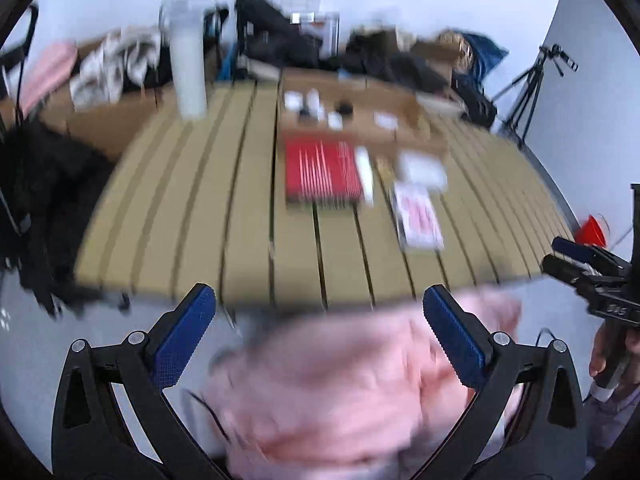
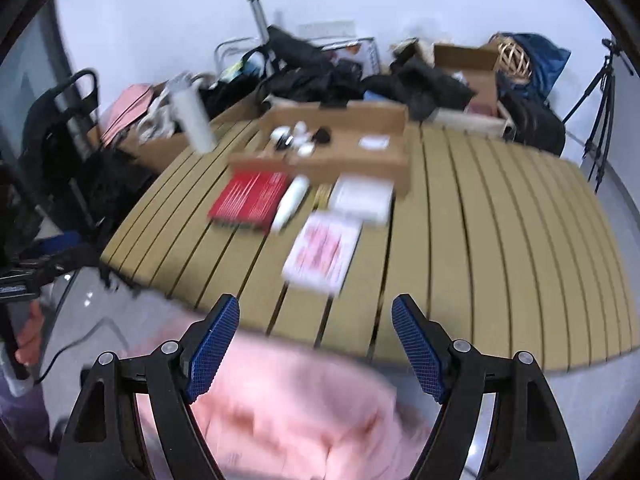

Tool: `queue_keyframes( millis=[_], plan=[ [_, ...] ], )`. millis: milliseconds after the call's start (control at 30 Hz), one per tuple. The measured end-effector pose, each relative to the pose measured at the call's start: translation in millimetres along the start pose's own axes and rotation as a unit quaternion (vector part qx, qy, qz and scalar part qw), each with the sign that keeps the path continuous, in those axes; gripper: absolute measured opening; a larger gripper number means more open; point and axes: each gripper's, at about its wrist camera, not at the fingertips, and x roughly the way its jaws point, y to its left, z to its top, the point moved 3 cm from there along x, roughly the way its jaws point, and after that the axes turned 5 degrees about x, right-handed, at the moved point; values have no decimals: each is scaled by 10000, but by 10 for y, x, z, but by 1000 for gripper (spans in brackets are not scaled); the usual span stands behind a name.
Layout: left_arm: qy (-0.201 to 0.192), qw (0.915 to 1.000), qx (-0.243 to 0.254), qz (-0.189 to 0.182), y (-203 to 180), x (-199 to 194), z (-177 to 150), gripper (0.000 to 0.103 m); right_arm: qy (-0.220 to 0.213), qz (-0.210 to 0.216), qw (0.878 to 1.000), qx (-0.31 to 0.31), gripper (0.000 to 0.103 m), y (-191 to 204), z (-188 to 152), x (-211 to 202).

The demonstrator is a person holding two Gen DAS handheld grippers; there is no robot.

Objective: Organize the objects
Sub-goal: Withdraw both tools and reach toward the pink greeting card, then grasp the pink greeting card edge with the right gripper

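On the slatted wooden table point(image 1: 224, 216) point(image 2: 500, 240) lie a red booklet point(image 1: 322, 172) point(image 2: 250, 198), a white tube point(image 1: 366, 176) point(image 2: 290, 202), a pink-and-white packet point(image 1: 418, 220) point(image 2: 322, 254) and a white box point(image 1: 424, 168) point(image 2: 362, 198). Behind them stands an open cardboard box point(image 1: 400, 98) point(image 2: 376, 160) with several small items inside. My left gripper point(image 1: 320, 312) is open and empty, short of the table's near edge. My right gripper point(image 2: 316, 324) is open and empty, also short of the near edge. Both views are blurred.
A white bottle point(image 1: 188, 68) point(image 2: 194, 118) stands at the table's far left. Pink fabric point(image 1: 340, 380) point(image 2: 288, 408) lies below both grippers. Bags, boxes and clothes crowd the back. A tripod point(image 1: 532, 88) point(image 2: 600, 108) stands at right.
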Motion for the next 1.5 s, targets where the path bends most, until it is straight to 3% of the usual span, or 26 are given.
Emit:
queue_keyframes(
  millis=[67, 167, 333, 433, 567, 600, 633, 700, 733, 800, 933, 1000, 1033, 1100, 1133, 1200, 1267, 1333, 1433, 1500],
  plan=[
    [273, 9996, 17, -13, -47, 92, -216, 103, -15, 169, 9997, 182, 82, 1, -251, -91],
    [419, 9991, 53, -52, -115, 184, -238, 103, 100, 447, 9974, 552, 82, -35, -477, -68],
    [240, 9997, -32, -90, -124, 165, -157, 103, 135, 352, 9980, 510, 82, -3, -532, 45],
    [317, 9995, -26, -74, -121, 278, -194, 103, 69, 403, 9976, 561, 82, -27, -535, 126],
    [574, 9977, 17, -373, -264, 632, -85, 103, 91, 456, 9959, 772, 82, -177, -398, 406],
    [612, 9971, 77, -442, -324, 744, -29, 103, 106, 504, 9948, 874, 75, -224, -335, 473],
    [602, 9970, 150, -452, -383, 845, 36, 102, 83, 554, 9935, 995, 61, -284, -244, 561],
    [560, 9971, 278, -433, -491, 1002, 160, 100, 44, 381, 9930, 1120, 42, -403, -81, 736],
    [562, 9969, 329, -451, -538, 1062, 214, 97, 42, 218, 9933, 1131, 38, -465, 10, 858],
    [554, 9961, 430, -537, -640, 1186, 320, 94, 133, 92, 9929, 1176, 38, -572, 123, 1080],
    [588, 9971, 399, -255, -620, 1361, 414, 93, 415, -481, 9944, 841, 36, -647, 198, 1566],
    [605, 9977, 224, -203, -489, 1405, 420, 93, 609, -127, 9967, 515, 36, -452, 145, 1715],
    [619, 9979, 109, -160, -401, 1427, 422, 93, 637, 330, 9972, 216, 37, -232, 106, 1713],
    [660, 9977, -137, -7, -216, 1469, 421, 93, 569, 1492, 9869, -218, 37, 141, 41, 1582],
    [700, 9972, -247, 58, -138, 1492, 420, 93, 543, 1686, 9839, -225, 37, 194, 35, 1532],
    [736, 9965, -398, 21, -58, 1524, 415, 93, 325, 1682, 9852, -30, 37, 112, 87, 1448],
    [719, 9963, -449, -144, -76, 1549, 417, 93, 146, 1373, 9900, 290, 42, -117, 179, 1439],
    [660, 9963, -371, -412, -193, 1592, 450, 93, 25, 909, 9944, 540, 75, -383, 294, 1494],
    [658, 9942, 12, -853, -516, 1683, 489, 80, 193, 822, 9947, 580, 80, -503, 431, 1661],
    [625, 9926, 248, -1007, -712, 1755, 498, 64, 222, 743, 9962, 388, 80, -482, 552, 1809]
  ],
)
